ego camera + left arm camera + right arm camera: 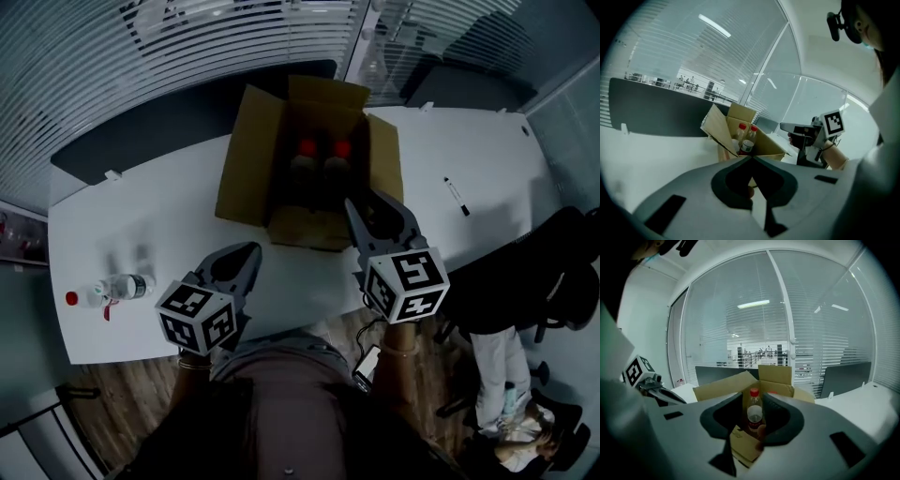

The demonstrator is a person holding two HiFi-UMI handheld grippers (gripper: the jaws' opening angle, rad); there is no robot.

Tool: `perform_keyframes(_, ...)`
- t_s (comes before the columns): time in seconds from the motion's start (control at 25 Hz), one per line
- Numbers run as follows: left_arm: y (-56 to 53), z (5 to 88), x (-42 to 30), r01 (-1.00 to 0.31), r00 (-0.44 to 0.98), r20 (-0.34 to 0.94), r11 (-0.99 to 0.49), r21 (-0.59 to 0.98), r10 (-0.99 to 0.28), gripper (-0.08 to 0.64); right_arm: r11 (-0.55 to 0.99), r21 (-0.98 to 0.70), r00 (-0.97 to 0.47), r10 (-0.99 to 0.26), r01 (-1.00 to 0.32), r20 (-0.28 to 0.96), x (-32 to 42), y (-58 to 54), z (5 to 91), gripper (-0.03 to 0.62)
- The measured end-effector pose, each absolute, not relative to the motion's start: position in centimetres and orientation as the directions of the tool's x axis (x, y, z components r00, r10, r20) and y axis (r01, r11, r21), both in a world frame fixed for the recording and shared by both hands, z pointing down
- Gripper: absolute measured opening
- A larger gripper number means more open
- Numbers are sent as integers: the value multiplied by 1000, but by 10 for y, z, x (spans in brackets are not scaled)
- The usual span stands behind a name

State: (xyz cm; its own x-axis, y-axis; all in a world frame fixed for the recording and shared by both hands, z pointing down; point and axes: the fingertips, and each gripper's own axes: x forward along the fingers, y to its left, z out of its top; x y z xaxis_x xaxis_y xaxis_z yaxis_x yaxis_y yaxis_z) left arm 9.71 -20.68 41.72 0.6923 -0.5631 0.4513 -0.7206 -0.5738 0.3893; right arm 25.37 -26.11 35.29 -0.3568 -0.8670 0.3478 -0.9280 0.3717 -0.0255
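Note:
An open cardboard box (246, 161) stands on the white table (141, 220), with two red-capped bottles (307, 150) (341, 148) upright inside. My right gripper (367, 202) hovers at the box's near right corner, jaws a little apart and empty. In the right gripper view (753, 397) one bottle (753, 412) shows through the gap, farther off in the box (774, 377). My left gripper (246, 255) is over the table's near edge, left of the box, shut on nothing. In the left gripper view (751, 158) the box (765, 144) and both bottles (742, 130) lie ahead, with the right gripper (791, 127) beside them.
A clear bottle with a red cap (117, 288) lies on its side at the table's left end. A black marker pen (457, 195) rests on the right part of the table. A dark office chair (534, 281) stands right of the table. Windows with blinds run behind.

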Motion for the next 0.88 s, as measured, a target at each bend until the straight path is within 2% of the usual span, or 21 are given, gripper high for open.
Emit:
perform_keyframes(0.48, -238, 434, 63, -758, 652, 457, -495, 425, -605, 6, 373, 15, -328, -834, -928, 444, 246, -323, 368, 144)
perform_keyframes(0.88, -259, 450, 36, -784, 617, 484, -430, 448, -620, 6, 298, 49, -219, -793, -953, 568, 256, -367, 396, 164)
